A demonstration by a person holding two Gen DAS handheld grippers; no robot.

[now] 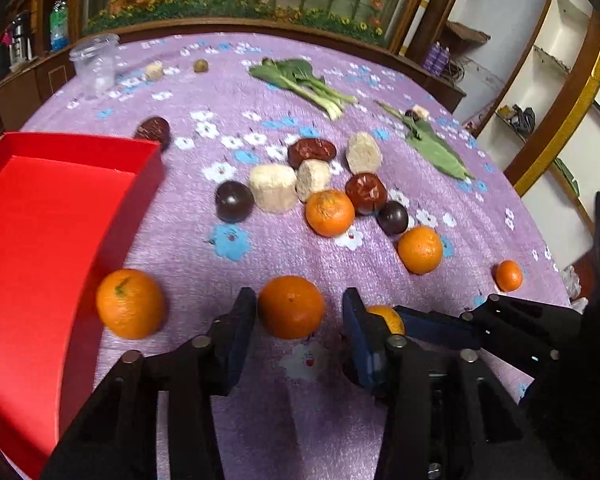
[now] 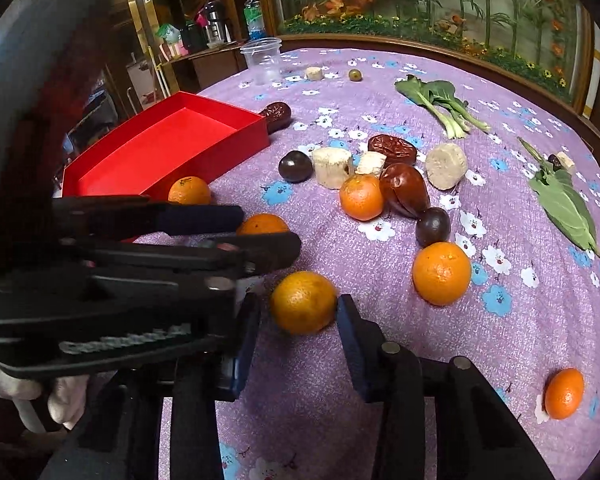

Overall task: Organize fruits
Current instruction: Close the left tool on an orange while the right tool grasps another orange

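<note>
In the left wrist view my left gripper (image 1: 298,312) straddles an orange (image 1: 291,306) on the purple flowered cloth. Its left pad is at the peel and a gap shows on the right, so it is open. Just to its right my other gripper's finger (image 1: 436,326) lies beside a second orange (image 1: 386,318). In the right wrist view my right gripper (image 2: 298,312) has that orange (image 2: 303,302) between its tips. The right pad touches it and a thin gap remains on the left. An empty red box (image 1: 40,220) sits on the left. Another orange (image 1: 130,304) lies against its wall.
Mid-table lie more oranges (image 1: 330,212), brown dates (image 1: 312,152), dark plums (image 1: 234,200) and beige cut chunks (image 1: 273,188). Leafy greens (image 1: 304,80), a big leaf (image 1: 436,148) and a clear plastic cup (image 1: 94,64) are farther back. A small orange (image 2: 564,394) is near the right edge.
</note>
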